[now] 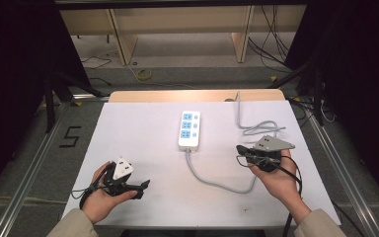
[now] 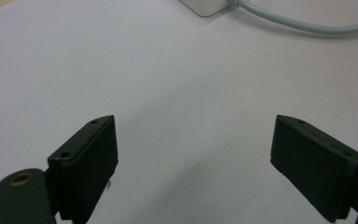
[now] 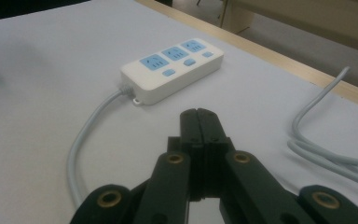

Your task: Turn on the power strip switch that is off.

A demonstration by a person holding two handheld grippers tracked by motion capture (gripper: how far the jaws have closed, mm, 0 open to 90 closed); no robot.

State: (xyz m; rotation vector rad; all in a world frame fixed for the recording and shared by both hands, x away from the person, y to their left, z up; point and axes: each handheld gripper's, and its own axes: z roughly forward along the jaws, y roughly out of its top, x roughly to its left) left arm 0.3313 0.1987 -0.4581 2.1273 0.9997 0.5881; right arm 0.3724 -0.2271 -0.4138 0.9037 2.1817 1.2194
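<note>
A white power strip with three blue sockets lies at the middle of the white table. Its grey cable curves toward the front, then loops up along the right side. At the front left, a hand holds my left gripper pointing right, well short of the strip. Its jaws stand wide open over bare table, with the strip's corner far ahead. My right gripper sits right of the strip and points left. Its jaws are pressed together with nothing between them, a short way from the strip.
Loops of grey cable lie on the table right of my right gripper and run off the far edge. A wooden strip borders the table's far side. Beyond it are a wooden shelf frame and floor cables.
</note>
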